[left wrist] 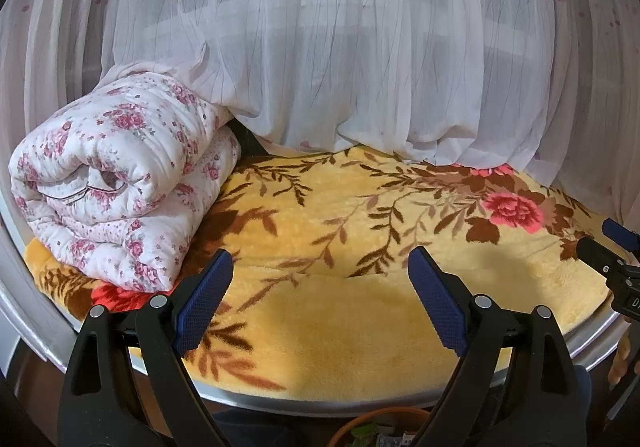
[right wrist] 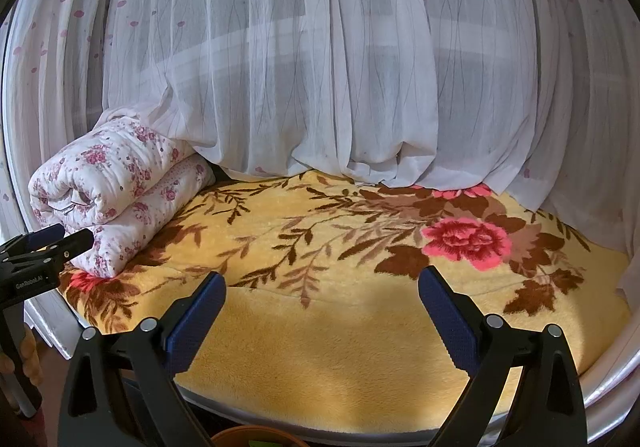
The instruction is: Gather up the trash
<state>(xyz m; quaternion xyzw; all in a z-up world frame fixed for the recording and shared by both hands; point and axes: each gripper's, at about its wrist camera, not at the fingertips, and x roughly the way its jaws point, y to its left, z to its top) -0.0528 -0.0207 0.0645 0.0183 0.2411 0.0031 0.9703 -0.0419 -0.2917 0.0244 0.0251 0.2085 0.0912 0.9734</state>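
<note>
Support: window-seat ledge, pale rim, rounded front.
Cover: yellow plush blanket with brown leaves and pink roses.
Nine o'clock: folded floral quilt lying on the blanket.
Twelve o'clock: sheer curtain hem resting on the blanket.

Both grippers hang over the near edge of the yellow blanket, tilted slightly down. The left gripper has its fingers spread wide with nothing between them, and the right gripper, beside it, is likewise spread and empty.

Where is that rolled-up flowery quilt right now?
The quilt lies at the left end of the yellow blanket in both wrist views, its back tucked against the white curtain.
</note>
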